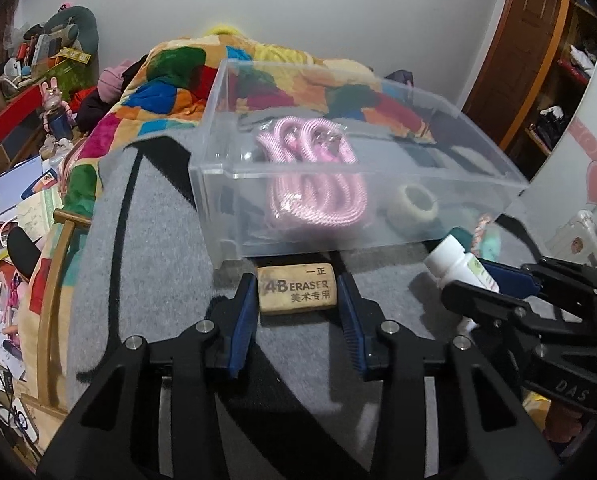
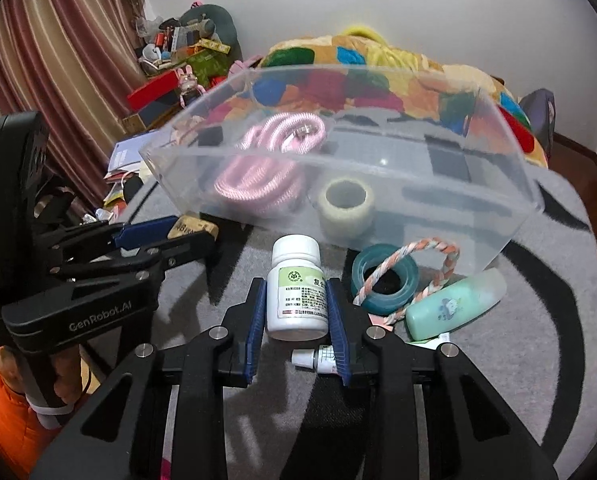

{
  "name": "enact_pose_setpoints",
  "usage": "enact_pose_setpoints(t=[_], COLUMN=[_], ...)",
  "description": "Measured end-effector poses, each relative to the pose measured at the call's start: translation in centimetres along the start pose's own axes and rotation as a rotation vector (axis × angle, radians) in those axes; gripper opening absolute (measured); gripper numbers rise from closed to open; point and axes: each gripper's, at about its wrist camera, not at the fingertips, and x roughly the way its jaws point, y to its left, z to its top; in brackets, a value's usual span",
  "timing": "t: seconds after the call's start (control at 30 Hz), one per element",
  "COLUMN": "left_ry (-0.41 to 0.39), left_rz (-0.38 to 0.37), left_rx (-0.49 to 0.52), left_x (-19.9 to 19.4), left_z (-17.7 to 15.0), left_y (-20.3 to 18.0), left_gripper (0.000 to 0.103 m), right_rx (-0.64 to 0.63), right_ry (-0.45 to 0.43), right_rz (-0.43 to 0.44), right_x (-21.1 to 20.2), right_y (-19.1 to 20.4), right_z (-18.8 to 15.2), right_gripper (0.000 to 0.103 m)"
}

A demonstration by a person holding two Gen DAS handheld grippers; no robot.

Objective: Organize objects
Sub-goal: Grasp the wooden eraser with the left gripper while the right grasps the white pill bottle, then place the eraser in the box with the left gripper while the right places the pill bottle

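A clear plastic bin (image 1: 218, 168) (image 2: 530, 200) stands on a grey mat and holds a coiled pink cord (image 1: 318, 196) (image 2: 258, 184) and a pale tape roll (image 1: 412, 206) (image 2: 346, 206). My left gripper (image 1: 298, 292) sits around a tan 4B eraser (image 1: 296, 289) (image 2: 192, 229) in front of the bin, its blue pads touching the eraser's ends. My right gripper (image 2: 296, 300) (image 1: 498, 284) is shut on a white pill bottle (image 2: 296, 292) (image 1: 458, 264) lying on the mat.
On the mat right of the bottle lie a teal tape ring (image 2: 384, 284) with a twisted rope loop (image 2: 430, 256), a green tube (image 2: 454, 306) and a small dropper vial (image 2: 312, 359). A colourful blanket (image 1: 170, 80) lies behind the bin. Clutter fills the left side.
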Motion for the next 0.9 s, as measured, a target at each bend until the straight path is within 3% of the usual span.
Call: enact_pose_setpoints(t=[0.27,0.57,0.77,0.9], left_ry=[-0.096,-0.164,-0.141,-0.076], left_rz=[-0.051,-0.062,-0.047,-0.027], left_rx=[0.010,0.040,0.059,0.045], left_x=[-3.8,-5.4,-3.6,-0.6], left_z=[2.1,5.7,7.5,8.5], left_y=[-0.7,-1.9,-2.6,-2.3], left_gripper=[0.040,0.040,0.040,0.040], right_rx=[-0.012,0.007,0.040,0.055], right_ry=[-0.104,-0.214,-0.171,-0.109], right_rz=[-0.003,-0.086,-0.151,-0.155], right_x=[-3.5,-5.9,-3.6,-1.5], right_y=[0.0,-1.8,-4.4,-5.6], right_z=[1.9,5.5,7.4,7.8], right_gripper=[0.027,0.027,0.027,0.027])
